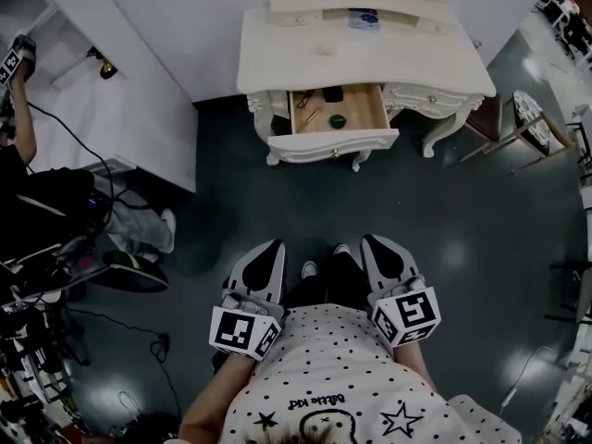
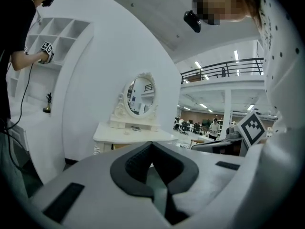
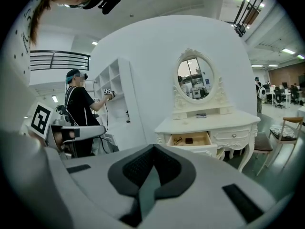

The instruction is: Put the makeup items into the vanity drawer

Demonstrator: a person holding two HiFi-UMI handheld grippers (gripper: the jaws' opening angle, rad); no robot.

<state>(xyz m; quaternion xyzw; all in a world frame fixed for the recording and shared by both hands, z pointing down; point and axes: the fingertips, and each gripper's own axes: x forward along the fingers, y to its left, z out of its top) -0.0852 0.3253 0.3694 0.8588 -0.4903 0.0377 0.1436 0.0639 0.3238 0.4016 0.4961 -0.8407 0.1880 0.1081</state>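
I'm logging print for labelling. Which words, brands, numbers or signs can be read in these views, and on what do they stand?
"kid" (likely): the end of a curved line on the person's dotted shirt, upside down; the word before it is blurred.
left claw and right claw: square coded markers only, no letters.
small bluish item on the vanity top: too small to read.
round dark item in the drawer: no legible print.
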